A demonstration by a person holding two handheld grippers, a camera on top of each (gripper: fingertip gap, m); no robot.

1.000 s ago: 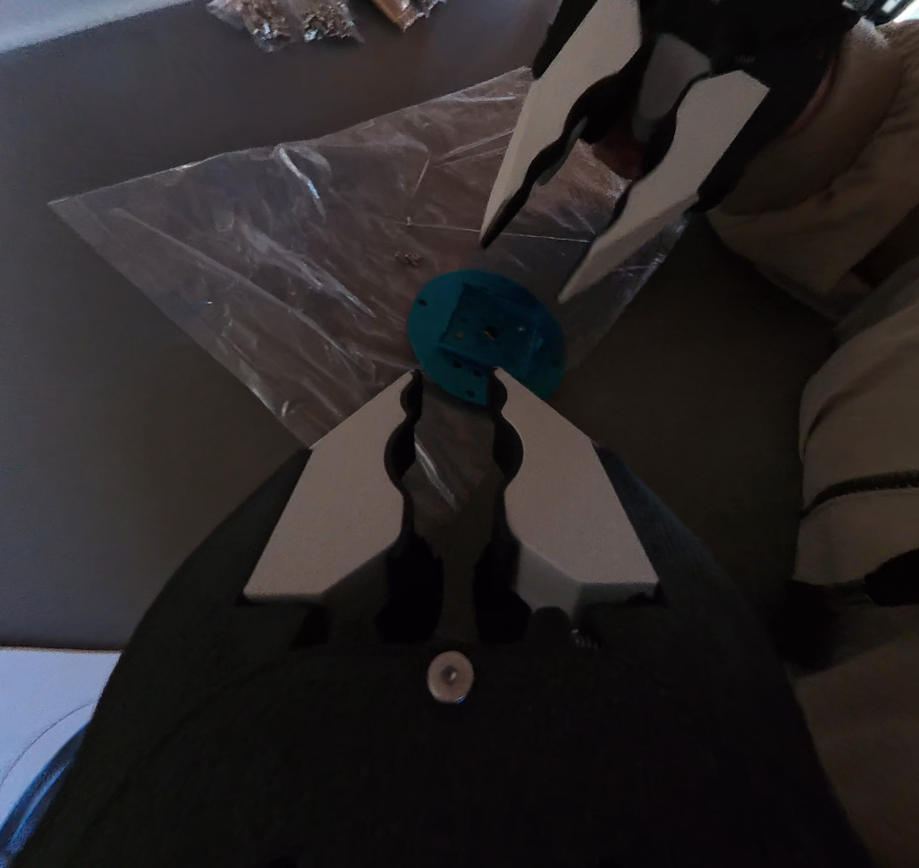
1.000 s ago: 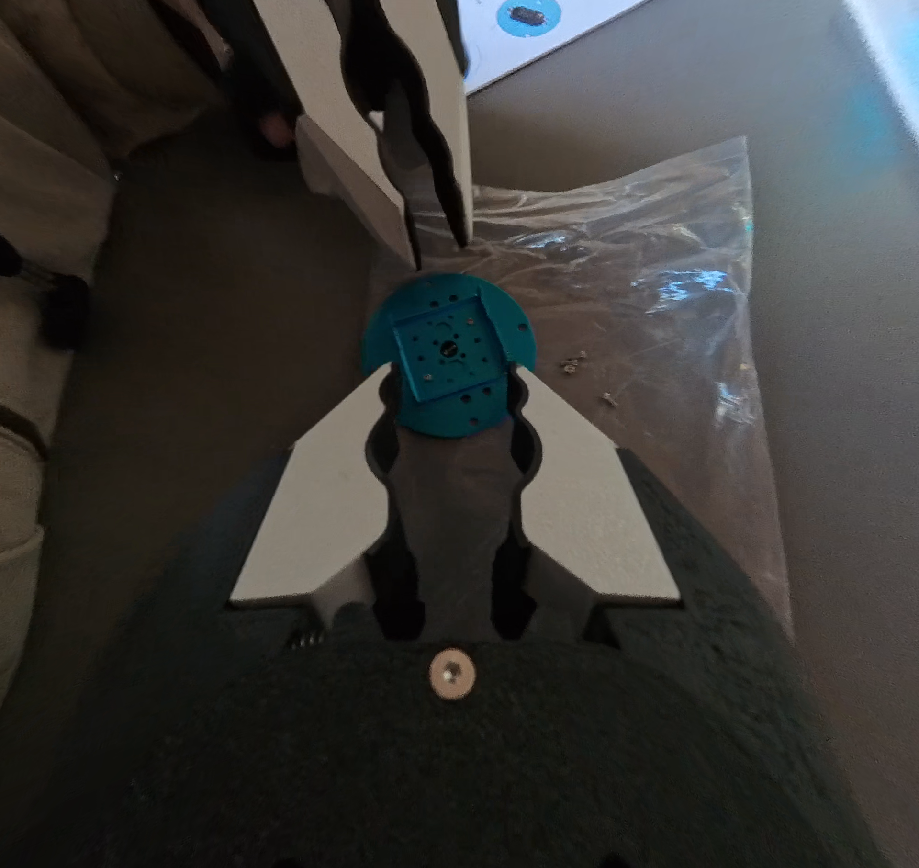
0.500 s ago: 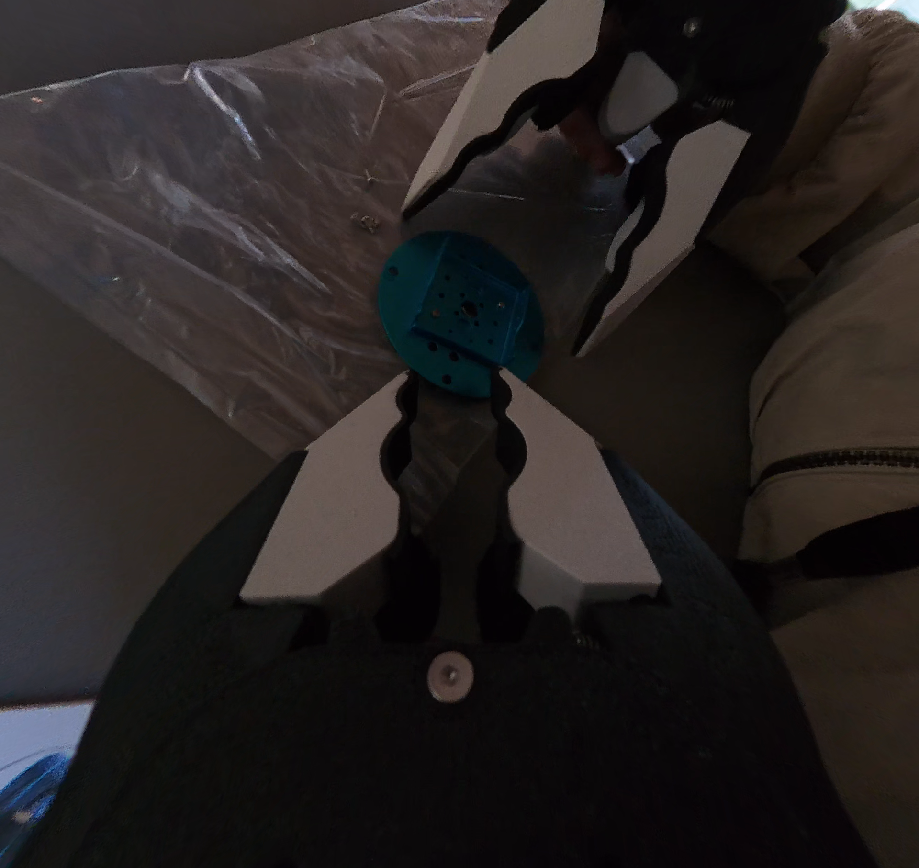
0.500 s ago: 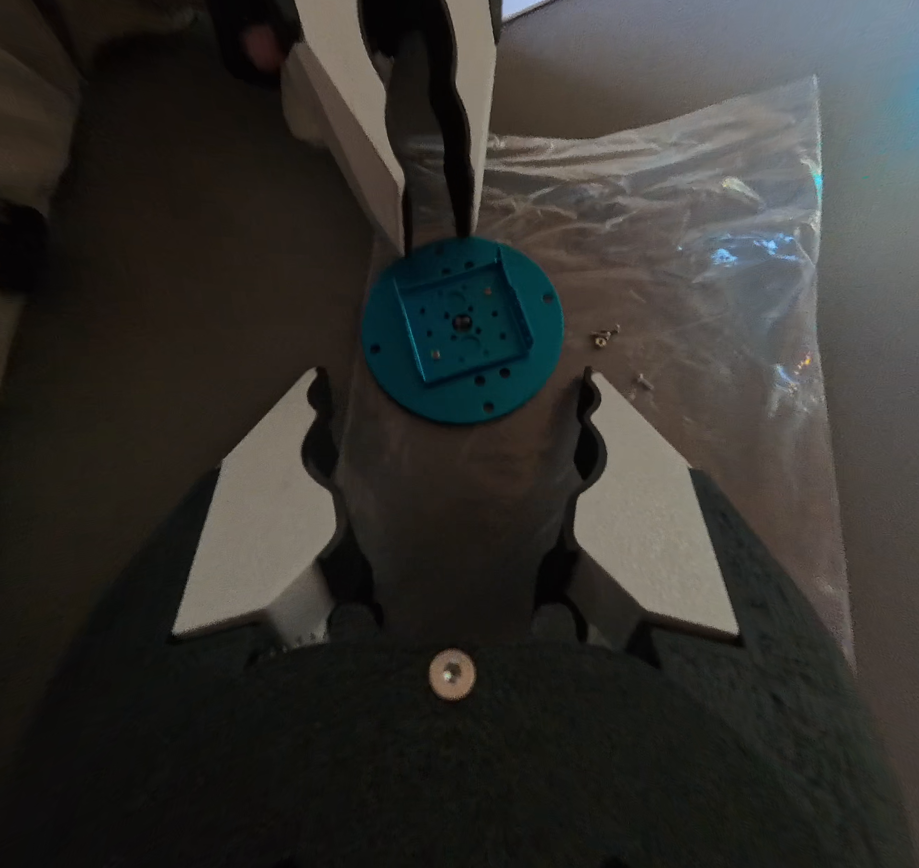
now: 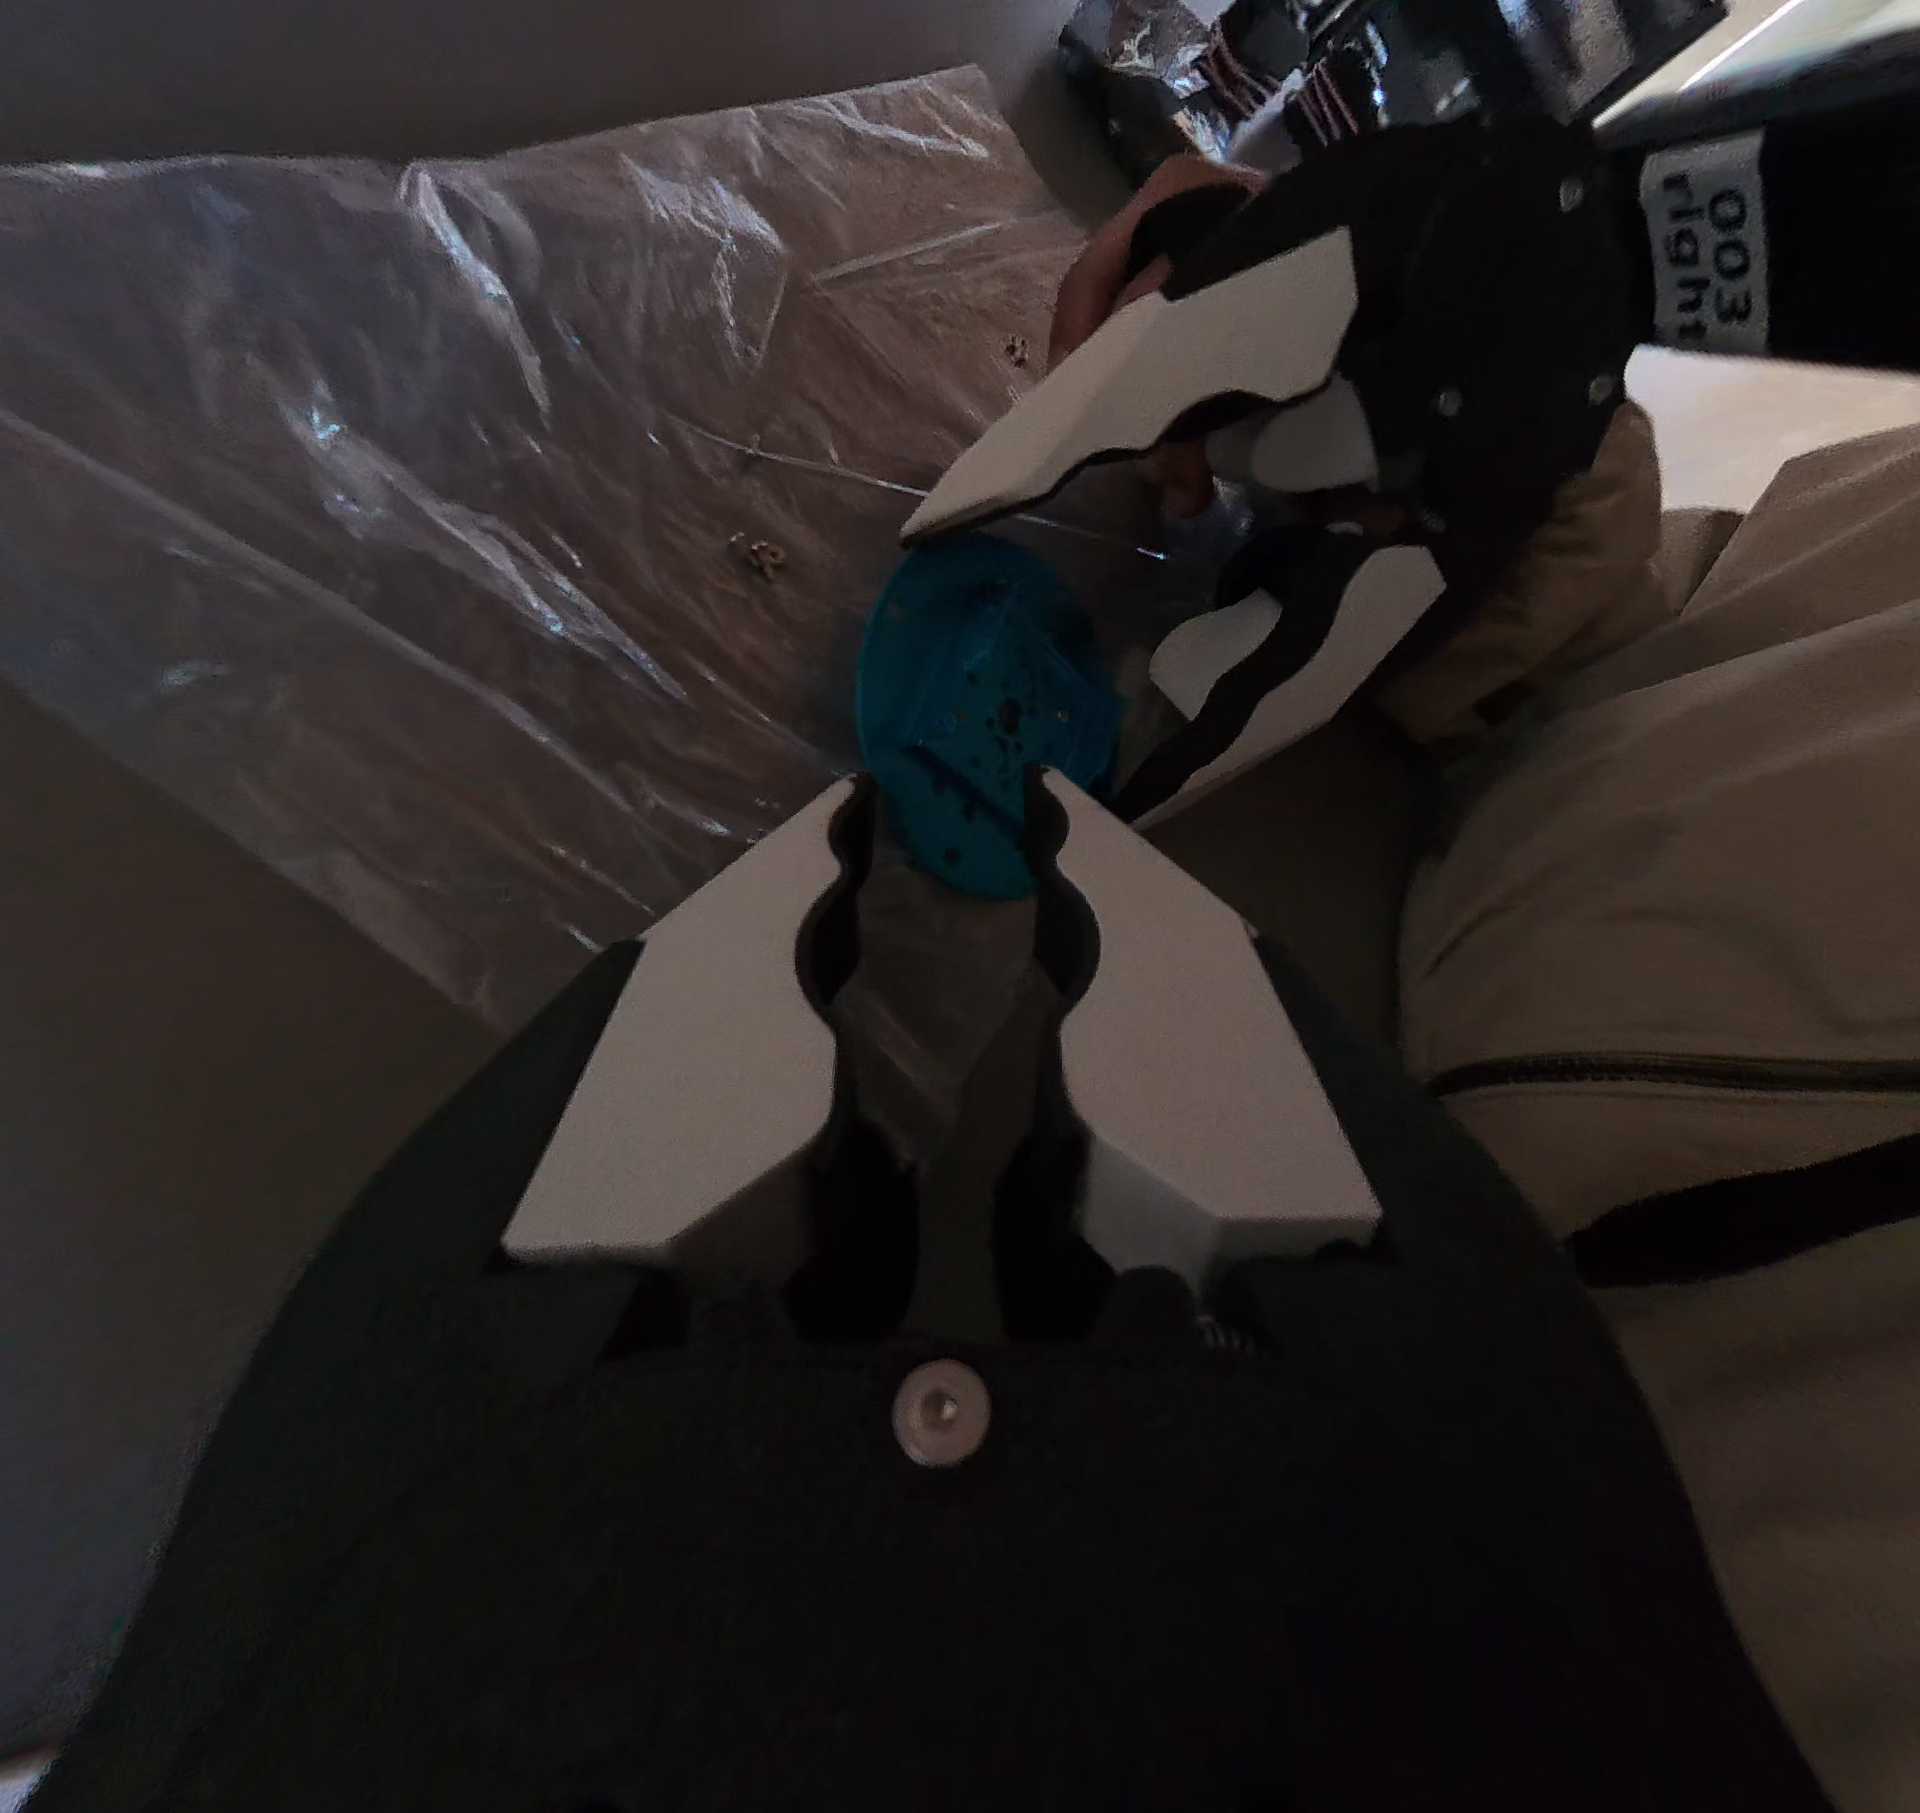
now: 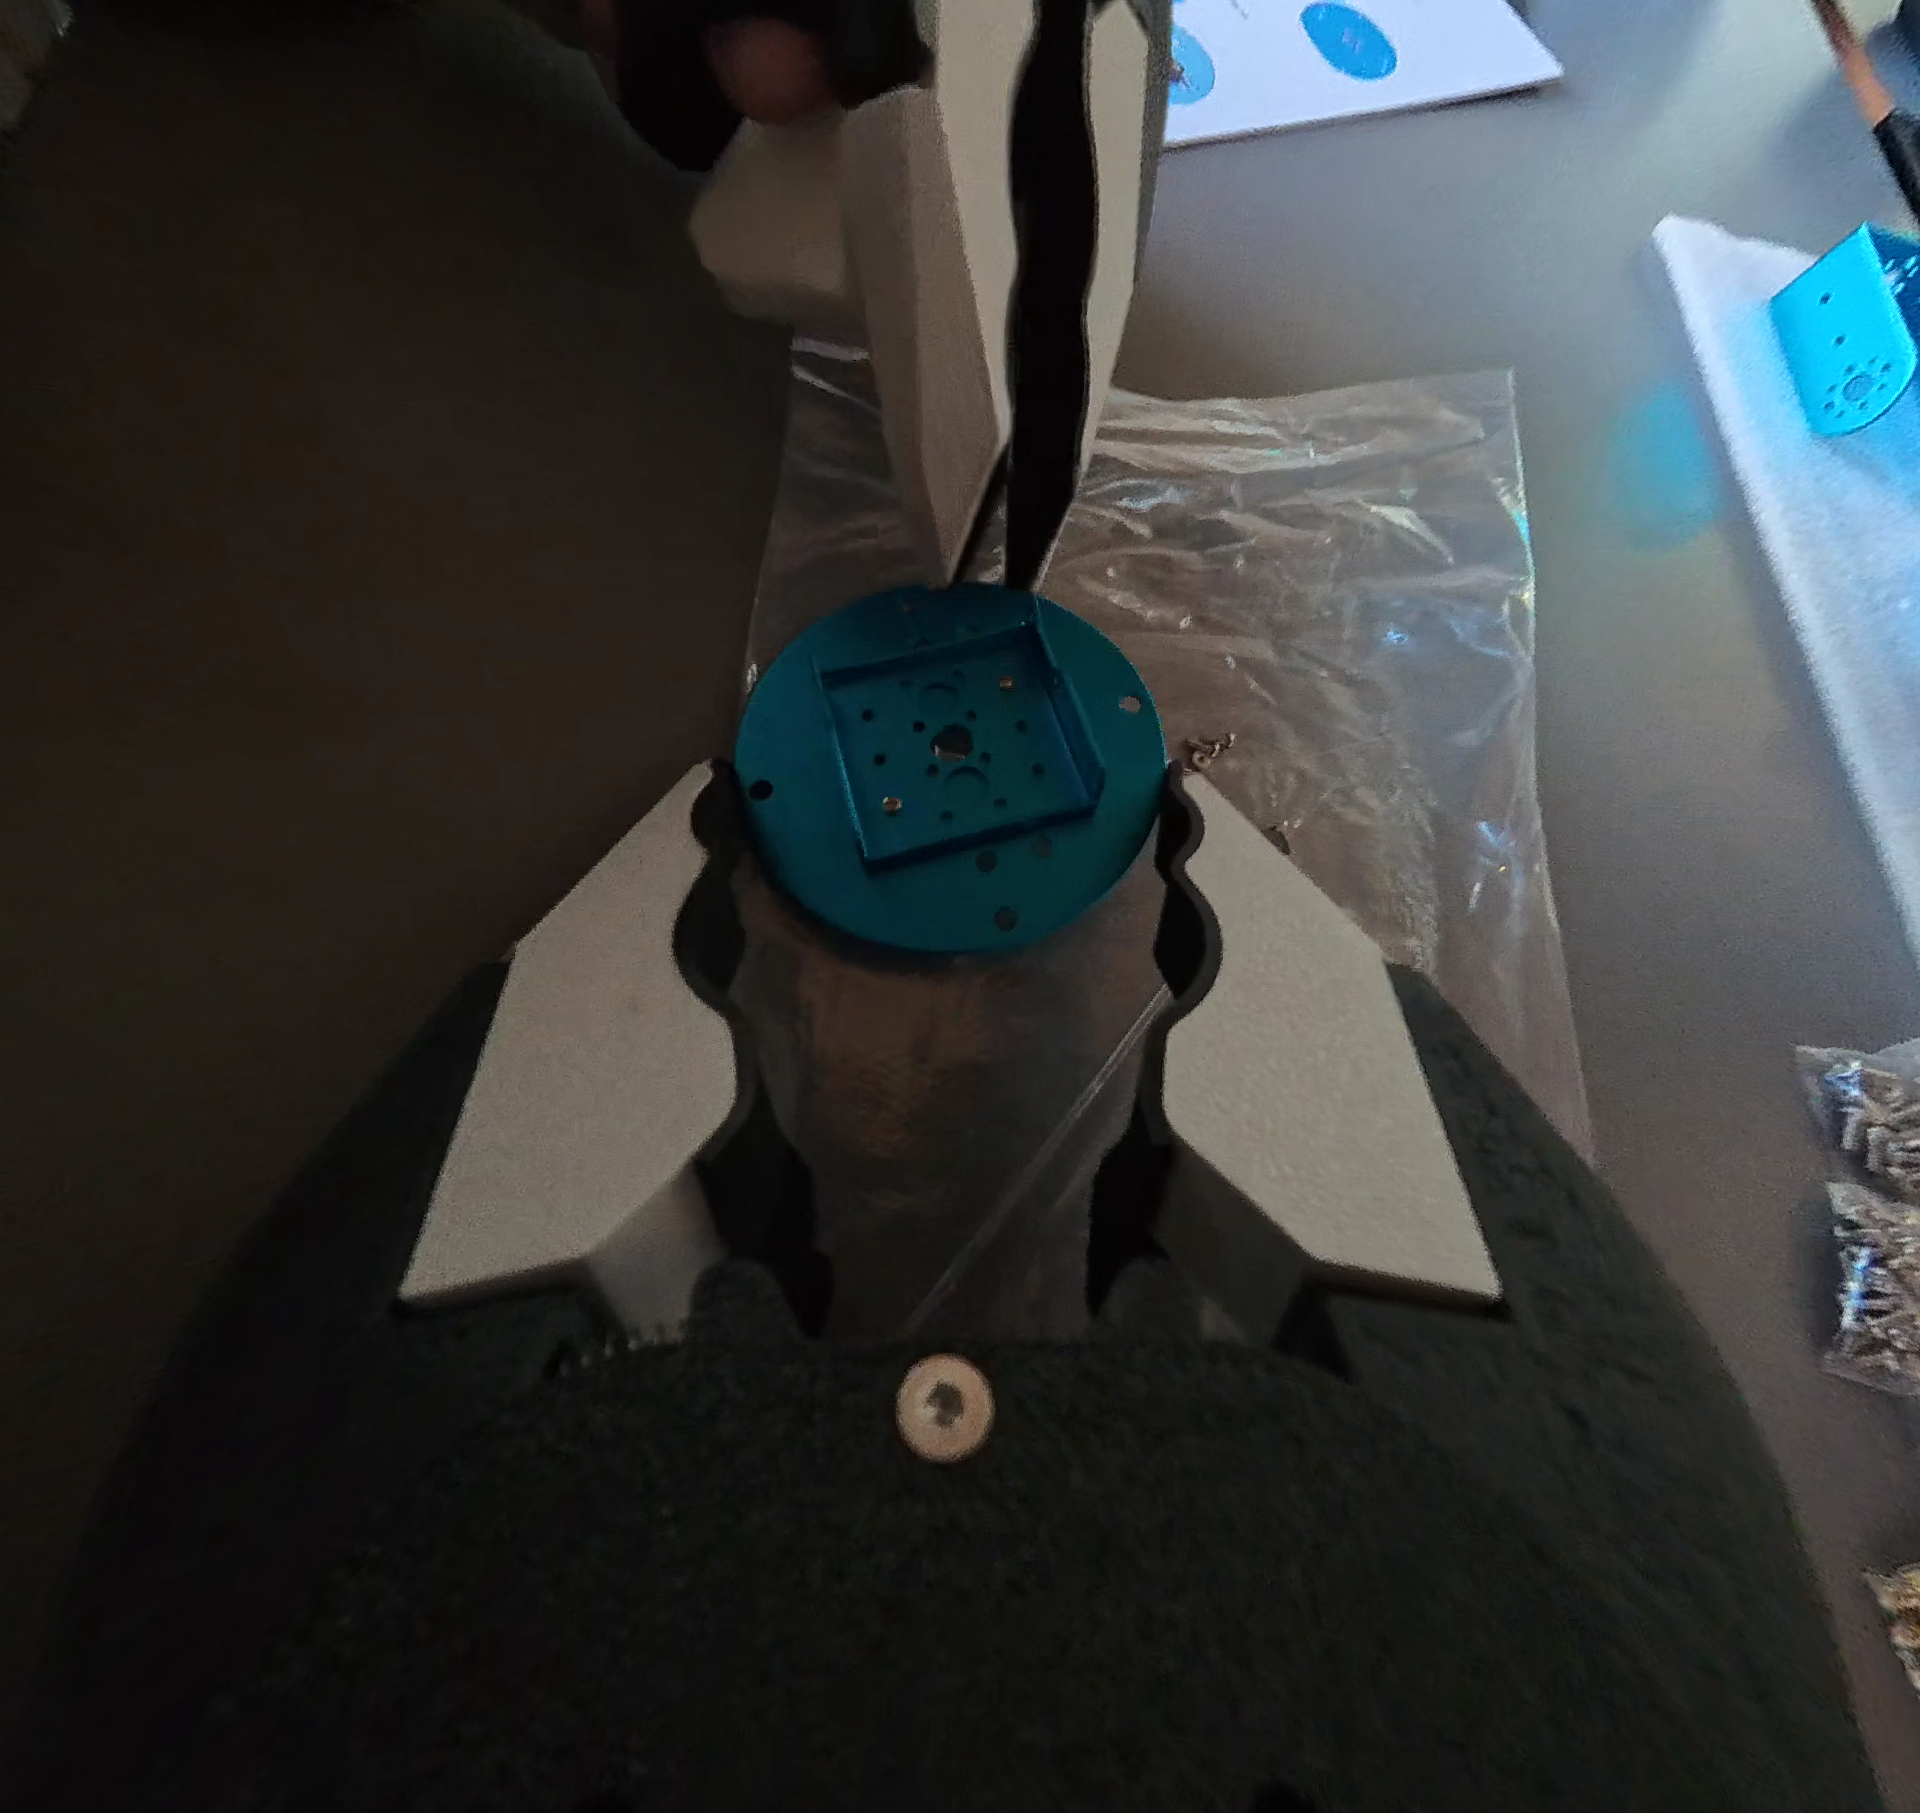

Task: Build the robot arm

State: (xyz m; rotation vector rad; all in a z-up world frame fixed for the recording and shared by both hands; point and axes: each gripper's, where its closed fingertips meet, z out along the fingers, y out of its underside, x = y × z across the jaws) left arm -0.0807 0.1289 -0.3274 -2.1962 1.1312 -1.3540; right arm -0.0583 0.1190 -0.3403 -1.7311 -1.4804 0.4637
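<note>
A round blue metal disc [image 6: 951, 766] with a square bracket on it lies on a clear plastic bag [image 6: 1299, 568]. My right gripper [image 6: 948, 781] has the disc between its fingertips, which stand against its rim on both sides. My left gripper [image 6: 1003, 563] comes down steeply from above with its tips at the disc's far rim. In the left wrist view my left gripper [image 5: 948, 787] shows a narrow gap, and the disc [image 5: 977, 683] reaches under its tips. The right gripper [image 5: 1023, 667] straddles the disc there. Loose small screws [image 6: 1205, 745] lie inside the bag [image 5: 468, 475].
A white printed sheet [image 6: 1340, 7] lies at the back. A blue bracket [image 6: 1860, 350] rests on white foam [image 6: 1766, 516] at the right. Small bags of screws [image 6: 1870, 1181] lie near the right edge. A beige jacket [image 5: 1662, 932] fills the right of the left wrist view. My two grippers' fingertips are within a few centimetres of each other.
My right gripper opened wide, moved forward around the disc and narrowed onto its rim. My left gripper rolled sideways while its tips stayed at the disc's edge with the same gap.
</note>
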